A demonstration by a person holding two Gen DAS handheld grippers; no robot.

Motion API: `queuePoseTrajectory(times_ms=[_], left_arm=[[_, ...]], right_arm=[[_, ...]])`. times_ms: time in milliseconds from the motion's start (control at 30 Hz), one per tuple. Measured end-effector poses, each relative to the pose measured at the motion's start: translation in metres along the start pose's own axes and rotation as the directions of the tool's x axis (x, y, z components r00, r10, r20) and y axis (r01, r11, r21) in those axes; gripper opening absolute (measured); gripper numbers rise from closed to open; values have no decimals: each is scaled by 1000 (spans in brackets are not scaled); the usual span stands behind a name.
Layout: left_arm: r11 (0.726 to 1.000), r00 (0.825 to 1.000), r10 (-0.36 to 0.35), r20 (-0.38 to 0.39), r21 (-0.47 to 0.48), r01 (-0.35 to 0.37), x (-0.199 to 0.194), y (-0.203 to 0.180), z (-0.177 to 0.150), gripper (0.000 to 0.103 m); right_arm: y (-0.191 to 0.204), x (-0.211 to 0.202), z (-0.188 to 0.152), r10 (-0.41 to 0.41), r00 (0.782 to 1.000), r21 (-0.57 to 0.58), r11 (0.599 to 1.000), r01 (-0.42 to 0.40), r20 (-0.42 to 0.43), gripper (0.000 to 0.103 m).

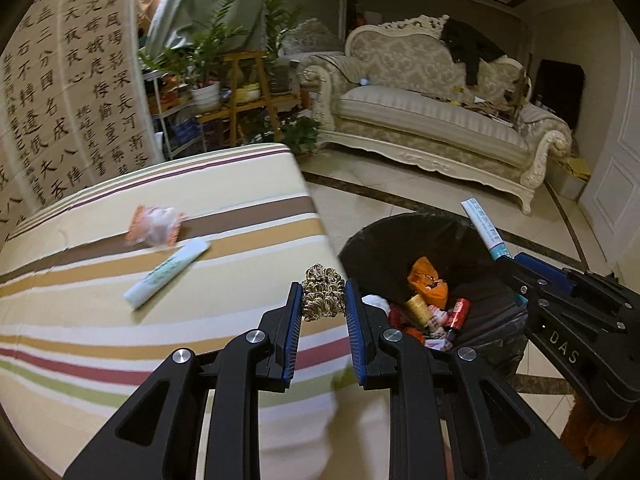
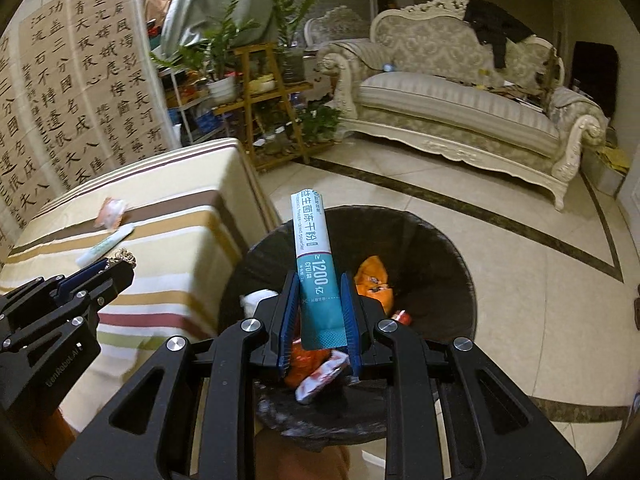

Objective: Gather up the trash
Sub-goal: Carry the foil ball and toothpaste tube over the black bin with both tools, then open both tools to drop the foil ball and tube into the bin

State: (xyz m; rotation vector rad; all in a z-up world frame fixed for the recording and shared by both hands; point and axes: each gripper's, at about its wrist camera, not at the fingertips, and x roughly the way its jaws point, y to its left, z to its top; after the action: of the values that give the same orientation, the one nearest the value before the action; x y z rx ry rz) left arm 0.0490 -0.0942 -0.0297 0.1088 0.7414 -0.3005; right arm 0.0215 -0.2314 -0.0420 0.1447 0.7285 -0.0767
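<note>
Trash goes into the black-lined bin [image 2: 432, 264] beside the striped desk [image 1: 120, 320], and both pieces look ready to drop. My advice: bring each claw squarely over the bin's mouth before letting go, since the left one sits above the desk edge rather than over the bin.

The left claw [image 1: 323, 296] is narrowed onto a golden wire scrubber [image 1: 323, 292], pinched between its blue pads. The right claw [image 2: 320, 312] is nearly pressed together, clamping a teal-and-white sachet [image 2: 314, 256] that stands upright over the bin. A pink wrapper [image 1: 154, 226] and a pale sachet [image 1: 166, 272] remain on the desk.
</note>
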Motion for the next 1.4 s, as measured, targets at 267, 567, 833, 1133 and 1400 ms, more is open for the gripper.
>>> queuePoseTrajectory(times_ms=[267,567,833,1133,1400], left_arm=[[999,1000,-16,-24,34,17,20,-20,8,23],[997,998,-27,-51,69,30,40,-38,18,25],[998,997,-31,-69,50,34,45,-36,16,51],[1000,999,-24,-39,13,24,31,-22,17,64],[998,999,31,-12,-45,-31,10,18,10,67]], right_arm=[[-17,15,6,-25,1000,26,999,25,-5,21],[-35,31,10,-46,999,55,997,46,-17,22],[-47,39,9,-60,998,78,995,63,-33,33],[-49,39,9,-64,997,84,994,67,-30,41],[-13,35,15,-10,999,56,998,12,-31,42]])
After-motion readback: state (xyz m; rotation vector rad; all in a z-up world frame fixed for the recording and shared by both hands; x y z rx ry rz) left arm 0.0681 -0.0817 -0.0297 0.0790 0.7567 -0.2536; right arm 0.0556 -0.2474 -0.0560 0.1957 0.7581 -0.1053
